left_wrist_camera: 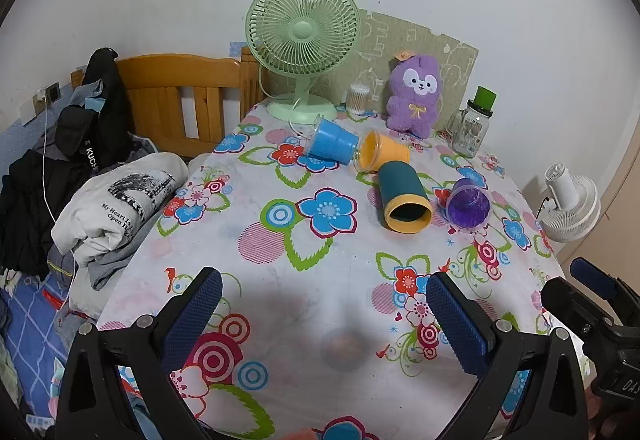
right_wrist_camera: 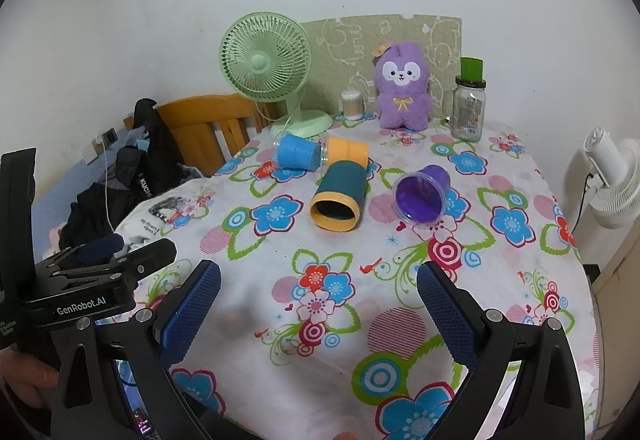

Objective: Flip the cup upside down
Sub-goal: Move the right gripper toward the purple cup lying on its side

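Observation:
Several cups lie on their sides on the flowered tablecloth (left_wrist_camera: 304, 304). A teal cup with a yellow rim (left_wrist_camera: 402, 196) (right_wrist_camera: 340, 195) lies mouth toward me. A purple cup (left_wrist_camera: 469, 203) (right_wrist_camera: 421, 195) lies to its right. A blue cup (left_wrist_camera: 332, 141) (right_wrist_camera: 298, 151) and an orange cup (left_wrist_camera: 382, 151) (right_wrist_camera: 347, 151) lie behind, near the fan. My left gripper (left_wrist_camera: 324, 304) is open and empty above the near table. My right gripper (right_wrist_camera: 318, 300) is open and empty, also well short of the cups.
At the back stand a green desk fan (left_wrist_camera: 302, 39), a purple plush toy (left_wrist_camera: 416, 95), a glass jar with a green lid (left_wrist_camera: 474, 123) and a cotton-swab pot (left_wrist_camera: 357, 99). Folded clothes (left_wrist_camera: 116, 207) and a wooden bed frame (left_wrist_camera: 180, 95) lie left. A white fan (left_wrist_camera: 570, 199) stands right.

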A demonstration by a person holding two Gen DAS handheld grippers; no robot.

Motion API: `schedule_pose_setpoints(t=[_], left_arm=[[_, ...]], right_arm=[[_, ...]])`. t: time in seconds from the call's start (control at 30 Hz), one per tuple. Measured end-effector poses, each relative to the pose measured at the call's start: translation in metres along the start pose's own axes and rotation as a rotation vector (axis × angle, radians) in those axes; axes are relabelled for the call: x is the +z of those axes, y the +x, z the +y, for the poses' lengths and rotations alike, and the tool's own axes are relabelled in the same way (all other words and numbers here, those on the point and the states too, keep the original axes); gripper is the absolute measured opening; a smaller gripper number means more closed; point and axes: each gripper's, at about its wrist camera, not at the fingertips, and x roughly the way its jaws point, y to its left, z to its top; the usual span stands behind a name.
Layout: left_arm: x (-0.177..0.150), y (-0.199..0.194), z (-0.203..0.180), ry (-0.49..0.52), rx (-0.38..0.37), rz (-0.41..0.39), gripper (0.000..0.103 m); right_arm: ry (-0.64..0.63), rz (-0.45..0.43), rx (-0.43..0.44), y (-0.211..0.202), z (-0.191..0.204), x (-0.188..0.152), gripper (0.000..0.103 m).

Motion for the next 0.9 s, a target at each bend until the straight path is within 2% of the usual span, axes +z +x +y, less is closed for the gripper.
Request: schedule_pose_setpoints(t=[0.33,0.5,0.63,0.7,0.9], left_arm=[[-0.001,0.021,-0.001,0.007,-0.008,0.046,0.103],[0.013,0.043,-0.015,0.044,-0.023,0.064,0.103],[0.033,0.070,-0.028,0.072,-0.048,0.086,0.103],[0.042,0.084,-0.034,0.079,-0.061,0.101,0.103],[0.067,0.128,-0.052,0.091,-0.070,0.152,0.103]], right_arm=[[0.047,0.055,-0.009,0.020,-0.020,0.003,0.100],[0.112,0.091,-0.068,0.042,-0.053,0.028,0.100],[0.159,0.117,-0.113,0.072,-0.087,0.055,0.100],[0.186,0.162,-0.150,0.097,-0.106,0.067,0.100],[0.287,0.244,-0.121,0.157,-0.152,0.091,0.100]])
